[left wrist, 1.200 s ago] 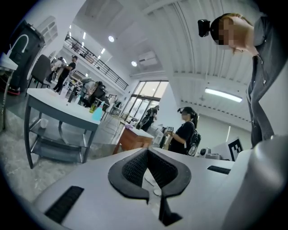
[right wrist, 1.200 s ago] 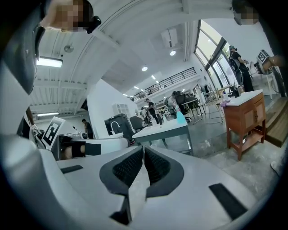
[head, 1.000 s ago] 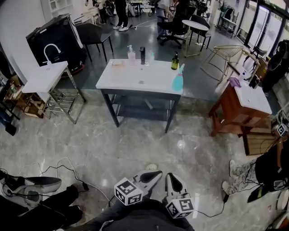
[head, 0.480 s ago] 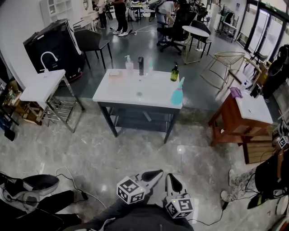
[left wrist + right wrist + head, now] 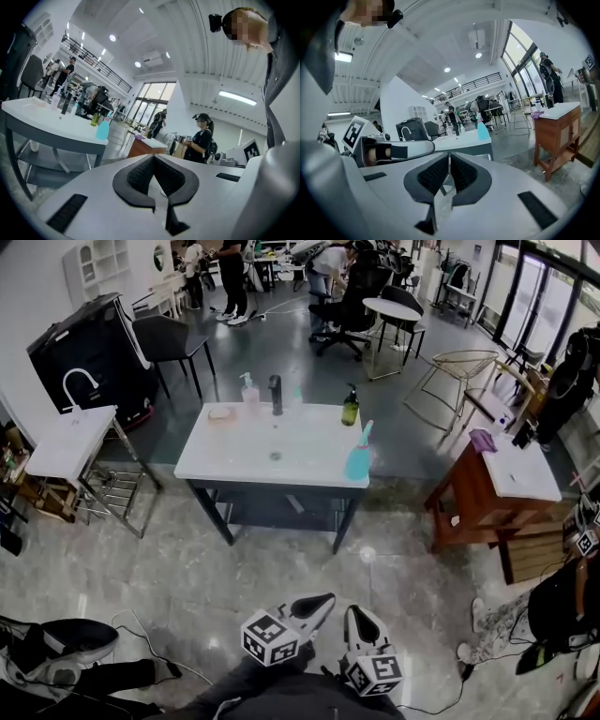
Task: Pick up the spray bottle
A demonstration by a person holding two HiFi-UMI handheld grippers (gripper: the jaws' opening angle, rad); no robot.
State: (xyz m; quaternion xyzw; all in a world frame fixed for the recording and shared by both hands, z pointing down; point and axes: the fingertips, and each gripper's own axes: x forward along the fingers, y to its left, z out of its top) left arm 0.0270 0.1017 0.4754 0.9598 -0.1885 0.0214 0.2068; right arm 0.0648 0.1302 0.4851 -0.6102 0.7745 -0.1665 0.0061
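Left gripper and right gripper are sitting bottom centre, both with jaws closed on nothing. Spray bottle is standing upright on the front-right corner of the white table. That's well apart and straight up-frame of the right gripper, which is looking marginally nearer.

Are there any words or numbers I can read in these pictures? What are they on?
No words or numbers can be read anywhere.
Cubes on the left gripper and right gripper: only black-and-white square patterns, no letters.
Spray bottle, green bottle and pump bottle on the table: any labels are too small to read.
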